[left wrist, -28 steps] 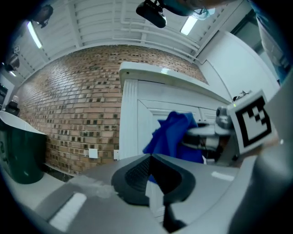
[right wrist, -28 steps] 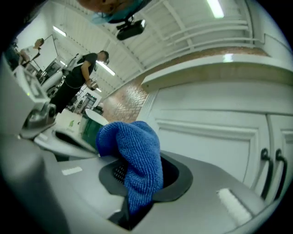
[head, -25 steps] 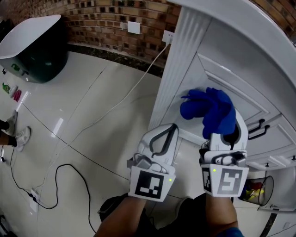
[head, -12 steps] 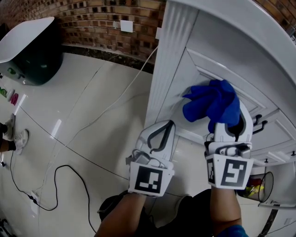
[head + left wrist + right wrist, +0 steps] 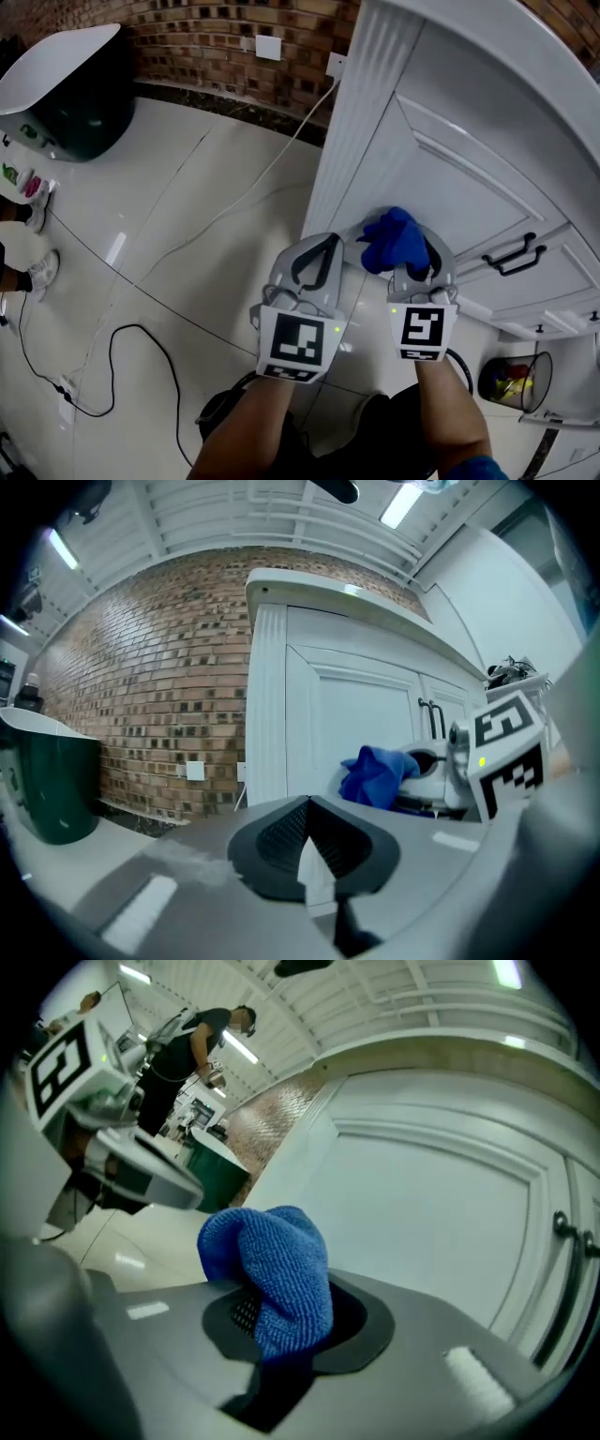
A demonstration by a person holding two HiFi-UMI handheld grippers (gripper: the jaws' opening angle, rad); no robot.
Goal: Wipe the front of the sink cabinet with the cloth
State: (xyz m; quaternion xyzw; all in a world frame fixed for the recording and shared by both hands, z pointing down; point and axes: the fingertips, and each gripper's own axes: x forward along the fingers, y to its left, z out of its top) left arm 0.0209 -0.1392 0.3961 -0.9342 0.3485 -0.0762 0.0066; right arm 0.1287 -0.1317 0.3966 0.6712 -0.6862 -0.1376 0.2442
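**Wipe in hand: cloth low on the cabinet door, left side.**

Left gripper [image 5: 322, 251] idles at 6 o'clock, jaws together on nothing, just beside the right one. Right gripper [image 5: 409, 265] has its jaws clamped on the bunched blue cloth [image 5: 394, 241]. The cloth sits at the lower left of the door panel [image 5: 459, 173], by the fluted post [image 5: 361, 112]. Contact looks likely but I can't confirm it. Next move, I'd judge: press the cloth flat and sweep toward 2 o'clock, staying clear of the black handles [image 5: 514, 255]. Only the head view shows where the cloth sits on the door, and the bin [image 5: 542, 375] at 4 o'clock. Only the right gripper view shows the pinch itself, and a person [image 5: 202, 1040] standing at 11 o'clock.
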